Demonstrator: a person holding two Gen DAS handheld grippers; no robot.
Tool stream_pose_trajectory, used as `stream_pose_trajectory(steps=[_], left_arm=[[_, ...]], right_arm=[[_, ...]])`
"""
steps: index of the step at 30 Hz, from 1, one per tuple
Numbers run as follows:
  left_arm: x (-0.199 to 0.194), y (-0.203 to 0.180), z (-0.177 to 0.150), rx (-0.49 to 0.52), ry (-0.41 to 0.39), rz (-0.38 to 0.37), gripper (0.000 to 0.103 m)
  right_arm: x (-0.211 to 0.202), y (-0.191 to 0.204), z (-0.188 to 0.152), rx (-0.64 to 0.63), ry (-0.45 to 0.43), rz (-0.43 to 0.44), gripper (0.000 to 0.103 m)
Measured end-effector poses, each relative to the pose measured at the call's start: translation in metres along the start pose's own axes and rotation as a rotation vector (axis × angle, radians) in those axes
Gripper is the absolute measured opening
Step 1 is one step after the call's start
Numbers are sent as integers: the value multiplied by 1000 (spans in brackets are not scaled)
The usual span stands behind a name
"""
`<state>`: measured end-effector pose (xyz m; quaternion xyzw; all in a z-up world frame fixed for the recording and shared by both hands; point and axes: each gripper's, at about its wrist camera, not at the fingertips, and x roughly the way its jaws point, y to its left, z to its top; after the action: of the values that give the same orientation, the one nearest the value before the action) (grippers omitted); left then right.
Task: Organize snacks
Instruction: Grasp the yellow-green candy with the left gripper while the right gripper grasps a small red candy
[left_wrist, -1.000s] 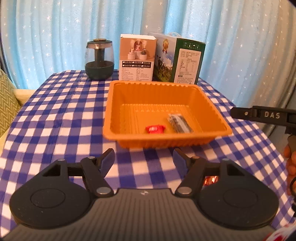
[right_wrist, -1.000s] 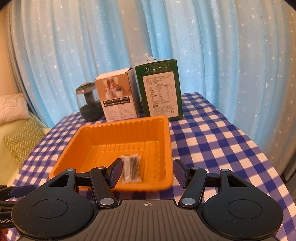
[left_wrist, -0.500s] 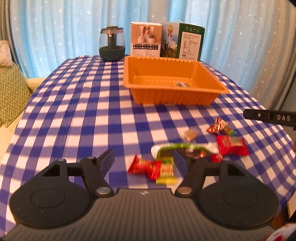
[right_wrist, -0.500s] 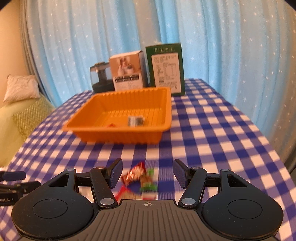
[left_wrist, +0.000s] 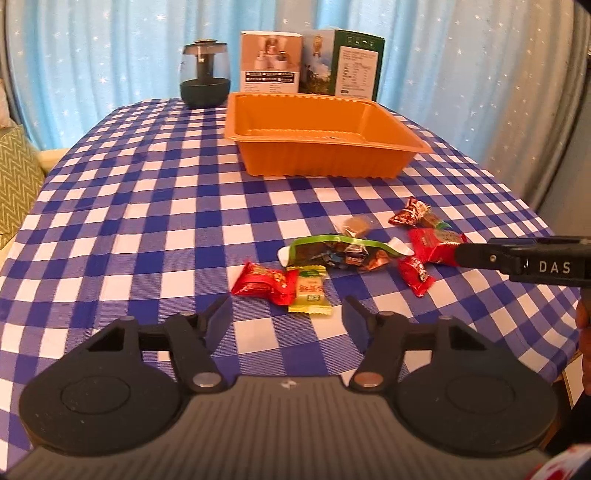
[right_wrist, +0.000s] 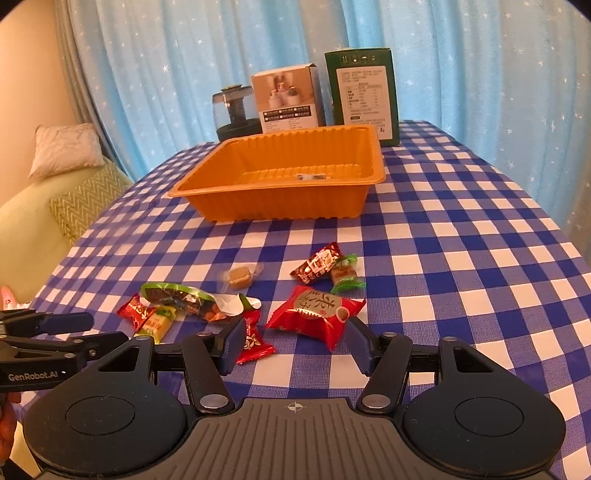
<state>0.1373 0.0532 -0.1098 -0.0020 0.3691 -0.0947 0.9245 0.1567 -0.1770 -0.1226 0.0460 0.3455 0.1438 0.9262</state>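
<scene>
Right wrist view shows the right gripper with fingers apart above a large red packet. Left gripper, fingers apart and just closing, holds nothing near a yellow candy. Snacks lie before the orange tray.

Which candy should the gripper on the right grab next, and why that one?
Probably the big red packet: it lies loose on the tablecloth right ahead of the open right gripper. Easing forward and closing on it looks simplest, then carrying it to the orange tray.
</scene>
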Motion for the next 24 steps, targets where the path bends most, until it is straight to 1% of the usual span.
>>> stream_pose_trajectory(steps=[3, 5, 8, 13, 19, 24], left_arm=[[7, -1, 0, -1, 15, -15, 53], [11, -1, 0, -5, 28, -29, 46], [17, -2, 0, -9, 44, -53, 45], [32, 0, 4, -53, 60, -94, 45], [45, 0, 13, -54, 44, -95, 45], [49, -12, 14, 16, 45, -59, 44]], right_arm=[[0, -2, -1, 17, 2, -4, 60], [2, -3, -2, 19, 11, -4, 60], [4, -4, -3, 21, 21, 1, 60], [6, -4, -2, 36, 26, -4, 60], [9, -3, -4, 39, 39, -11, 60], [11, -5, -4, 50, 51, -19, 60]])
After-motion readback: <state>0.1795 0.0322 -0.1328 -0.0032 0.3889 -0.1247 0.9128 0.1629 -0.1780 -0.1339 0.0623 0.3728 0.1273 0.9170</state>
